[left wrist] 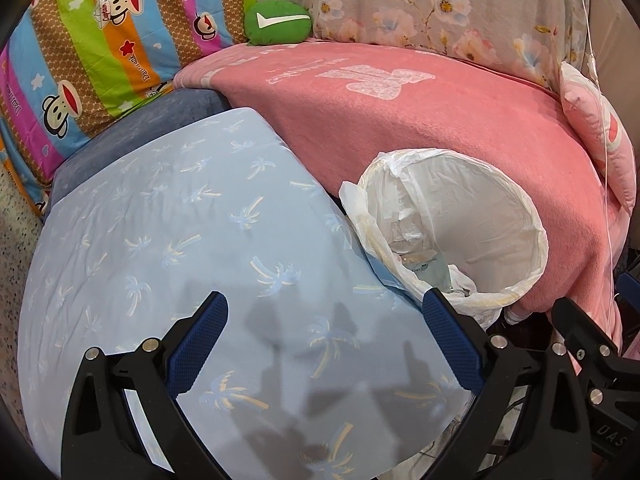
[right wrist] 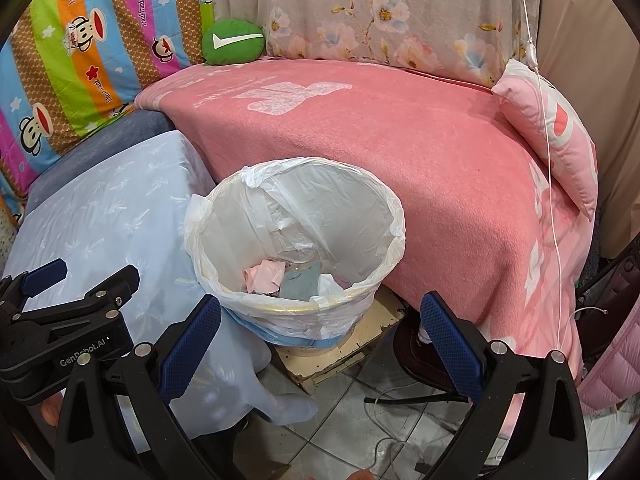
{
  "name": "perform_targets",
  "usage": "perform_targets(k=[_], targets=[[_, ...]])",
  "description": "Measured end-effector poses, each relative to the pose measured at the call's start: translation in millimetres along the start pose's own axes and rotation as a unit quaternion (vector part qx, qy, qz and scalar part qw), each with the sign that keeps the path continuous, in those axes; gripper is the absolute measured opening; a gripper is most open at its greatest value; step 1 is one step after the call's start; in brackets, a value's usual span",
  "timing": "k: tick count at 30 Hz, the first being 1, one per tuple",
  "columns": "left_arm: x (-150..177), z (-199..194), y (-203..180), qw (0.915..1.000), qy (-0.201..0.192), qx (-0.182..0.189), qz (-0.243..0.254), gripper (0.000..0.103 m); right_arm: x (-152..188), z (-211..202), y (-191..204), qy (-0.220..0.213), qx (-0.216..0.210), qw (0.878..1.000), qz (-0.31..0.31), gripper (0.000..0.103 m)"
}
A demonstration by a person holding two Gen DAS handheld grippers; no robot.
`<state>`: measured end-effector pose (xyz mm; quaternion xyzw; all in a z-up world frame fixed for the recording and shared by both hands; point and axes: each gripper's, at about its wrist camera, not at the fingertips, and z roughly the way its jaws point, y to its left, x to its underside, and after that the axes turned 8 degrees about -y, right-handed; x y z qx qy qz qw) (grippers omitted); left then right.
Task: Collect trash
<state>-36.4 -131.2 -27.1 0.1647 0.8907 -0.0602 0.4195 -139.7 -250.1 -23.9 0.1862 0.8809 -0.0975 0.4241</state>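
At centre of the right wrist view: bin (right wrist: 296,240), white liner (right wrist: 248,176) folded over its rim, wedged between blue cloth (right wrist: 112,216) and pink blanket (right wrist: 400,152). Trash (right wrist: 280,278) lies in the bottom, pink crumpled paper and a grey-green packet. Judged light, soft, crushable; liner thin, slippery, likely to tear. Best hold: bunched liner at the rim, upper left. Right gripper (right wrist: 320,344) jaws wide apart, holding nothing, near the bin's front. Left gripper (left wrist: 324,344) likewise wide, empty, above the cloth.
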Motion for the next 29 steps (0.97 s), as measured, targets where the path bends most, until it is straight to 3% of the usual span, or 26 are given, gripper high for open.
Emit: perform_targets(k=[29], targets=[[-1.9, 3.8, 1.4, 0.9999, 0.015, 0.006, 0.002, 0.094, -1.8, 3.0, 2.5, 0.005, 0.005, 1.000, 0.009, 0.097]])
